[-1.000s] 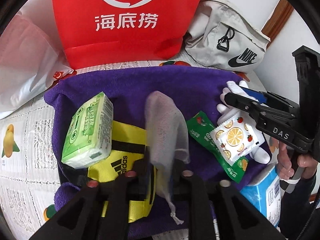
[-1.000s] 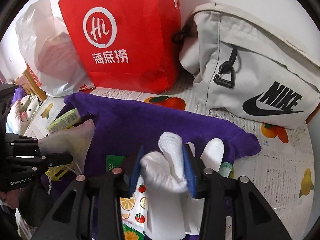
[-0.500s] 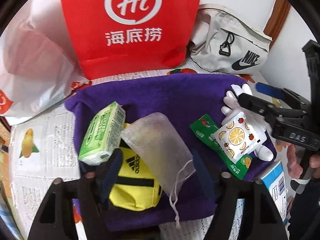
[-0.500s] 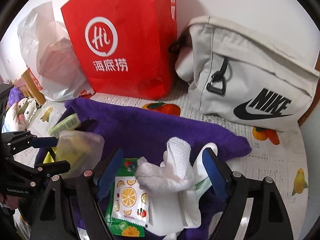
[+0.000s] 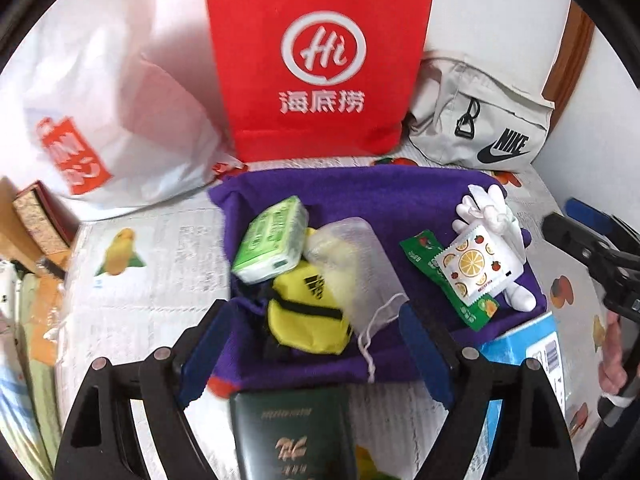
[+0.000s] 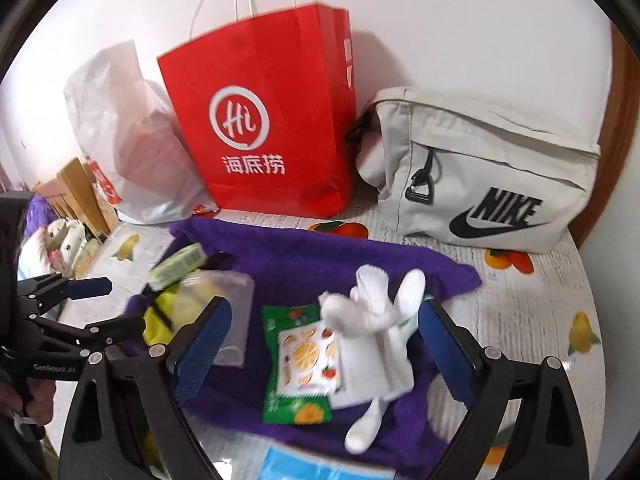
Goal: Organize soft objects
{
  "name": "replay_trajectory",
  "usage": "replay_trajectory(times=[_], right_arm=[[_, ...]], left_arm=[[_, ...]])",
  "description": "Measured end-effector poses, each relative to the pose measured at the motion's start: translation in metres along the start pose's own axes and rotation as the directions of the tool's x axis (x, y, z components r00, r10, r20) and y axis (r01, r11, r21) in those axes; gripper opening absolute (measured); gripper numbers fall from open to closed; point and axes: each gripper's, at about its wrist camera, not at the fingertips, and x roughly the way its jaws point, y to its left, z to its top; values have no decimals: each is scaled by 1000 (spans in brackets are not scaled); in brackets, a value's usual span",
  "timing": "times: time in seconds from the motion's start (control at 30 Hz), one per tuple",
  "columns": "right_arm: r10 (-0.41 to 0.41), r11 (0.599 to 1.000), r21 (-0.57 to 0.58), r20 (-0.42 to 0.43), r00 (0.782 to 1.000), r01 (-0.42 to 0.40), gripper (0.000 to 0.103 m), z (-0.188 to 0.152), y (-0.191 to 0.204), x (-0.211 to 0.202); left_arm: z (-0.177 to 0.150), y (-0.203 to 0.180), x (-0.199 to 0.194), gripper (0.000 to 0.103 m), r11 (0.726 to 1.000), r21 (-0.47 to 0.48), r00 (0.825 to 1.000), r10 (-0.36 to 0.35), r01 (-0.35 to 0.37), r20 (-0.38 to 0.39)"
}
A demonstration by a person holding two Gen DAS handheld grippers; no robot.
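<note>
Soft objects: gathered on my purple towel (image 5: 360, 200); two loose groups, one under each gripper.
Left group: tissue pack (image 5: 270, 240), yellow pouch (image 5: 308, 316) and mesh bag (image 5: 356, 272), overlapping one another.
Right group: white sock bundle (image 6: 372, 320) with a fruit-print sachet (image 6: 308, 356) lying over a green packet (image 6: 296, 404).
Left gripper (image 5: 316, 356): jaws wide apart, holding nothing; it hangs above the towel's near edge.
Right gripper (image 6: 324, 352): jaws wide apart, holding nothing; the socks and sachet lie between its fingers, untouched as far as I can tell.
Mesh bag, bearing: straight ahead of my left gripper, just beyond the fingertips.
Mesh bag, long axis: slanting from far-left to near-right, drawstring end toward me.
Sock bundle, long axis: roughly along my right fingers, one toe pointing back at me.
Nearer hand: left for the bag and pouch, right for the socks.
Judgement: each gripper need only go forward and down; the pile's overlap risks a double pick.
Background: red bag (image 6: 272, 128), grey Nike bag (image 6: 480, 184), not in play.
</note>
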Motion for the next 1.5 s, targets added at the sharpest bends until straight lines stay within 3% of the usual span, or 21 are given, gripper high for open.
replay_trajectory(times=[0.37,0.6,1.0,1.23,1.5], right_arm=[[-87,995,54,41,995,85,100,-56,21,-100],[-100,993,67,63,993,96,103,-92,38,-154],[-161,987,24,100,982,159,103,-141,69,-216],[-123,991,74,116,986,114,103,-164,68,-240],[-129,990,74,115,985,121,103,-176,69,-250]], left_arm=[[-55,-6,-97,91,999,-30,991,44,-41,124],[-94,-16,-146,97,999,-29,982,19,-14,188],[-146,-16,-187,101,996,-79,978,52,-36,203],[-170,-28,-209,101,997,-56,968,71,-59,241],[-185,-32,-219,101,997,-78,966,47,-28,255]])
